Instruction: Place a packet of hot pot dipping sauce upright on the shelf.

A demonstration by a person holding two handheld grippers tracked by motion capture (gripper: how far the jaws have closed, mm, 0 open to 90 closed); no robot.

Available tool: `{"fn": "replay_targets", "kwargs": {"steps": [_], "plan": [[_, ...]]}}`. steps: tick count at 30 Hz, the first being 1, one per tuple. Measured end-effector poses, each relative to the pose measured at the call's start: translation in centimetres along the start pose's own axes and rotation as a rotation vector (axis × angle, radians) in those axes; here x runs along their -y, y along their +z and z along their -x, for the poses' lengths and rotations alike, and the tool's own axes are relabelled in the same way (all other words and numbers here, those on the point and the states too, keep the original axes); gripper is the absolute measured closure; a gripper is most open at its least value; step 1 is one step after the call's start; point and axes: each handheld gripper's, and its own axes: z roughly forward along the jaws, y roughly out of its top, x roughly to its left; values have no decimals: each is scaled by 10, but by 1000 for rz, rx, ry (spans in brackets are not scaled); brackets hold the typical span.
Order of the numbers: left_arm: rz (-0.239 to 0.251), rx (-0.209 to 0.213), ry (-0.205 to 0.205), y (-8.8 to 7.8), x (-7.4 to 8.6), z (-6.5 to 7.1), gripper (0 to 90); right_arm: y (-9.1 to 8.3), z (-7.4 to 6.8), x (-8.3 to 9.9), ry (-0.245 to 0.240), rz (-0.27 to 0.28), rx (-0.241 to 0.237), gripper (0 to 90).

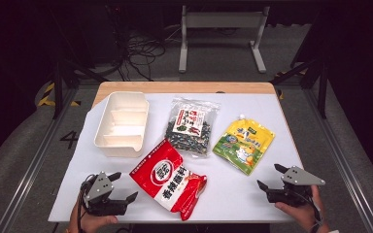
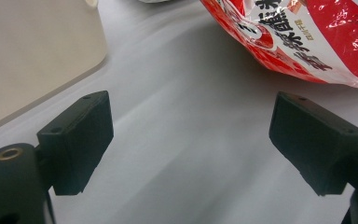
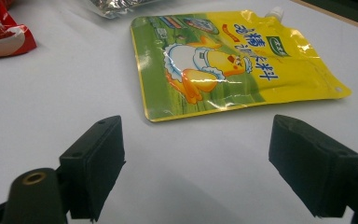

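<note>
Both grippers rest at the near edge, jaws apart and empty. The left gripper (image 1: 118, 185) sits just left of the red packet (image 1: 169, 178) — approach its near-left edge low. The right gripper (image 1: 271, 176) faces the yellow pouch (image 3: 223, 63) — take a flat edge.

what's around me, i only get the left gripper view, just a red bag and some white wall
Observer: That white wall is a white divided bin; it stands beyond the left gripper, at the table's left.
Operator: anything past the red bag
Observer: Yes, a clear seaweed packet lies behind the red bag, right of the bin.
Operator: where's my other hand
Observer: The right gripper is near the table's front right corner, jaws open and nothing between them.
Operator: what's it facing
Observer: A yellow spouted pouch with a cartoon chicken lies flat just ahead of it, untouched.
</note>
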Motion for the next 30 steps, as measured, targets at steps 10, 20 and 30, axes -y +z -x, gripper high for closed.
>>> {"fn": "replay_targets", "kwargs": {"steps": [10, 20, 30], "plan": [[-18, 24, -7, -4, 5, 6, 136, 7, 1, -7, 4, 11, -5, 200], [-30, 69, -16, -5, 5, 15, 137, 13, 0, -12, 2, 10, -11, 201], [-40, 185, -27, 6, -3, 32, 180, 14, 0, -12, 3, 10, -23, 202]]}}
